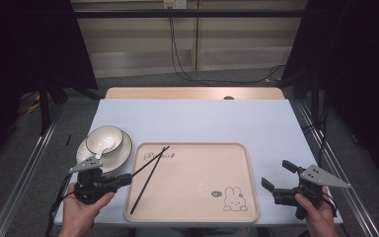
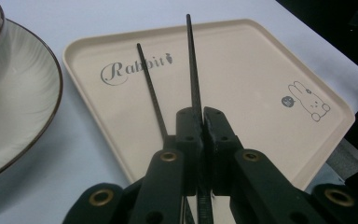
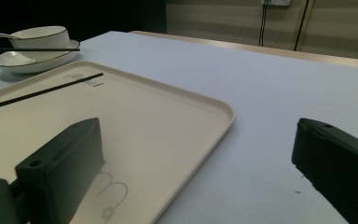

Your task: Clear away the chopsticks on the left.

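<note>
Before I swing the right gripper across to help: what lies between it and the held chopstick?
In the high view, only the tray's bare floor with its rabbit print separates right gripper from chopstick.

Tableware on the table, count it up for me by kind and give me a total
Chopsticks: 2, one lying on the tray, one clamped in the left tool
Tray: 1
Bowl: 1
Plate: 1, under the bowl
Spoon: 1, resting in the bowl
Total: 6
</note>
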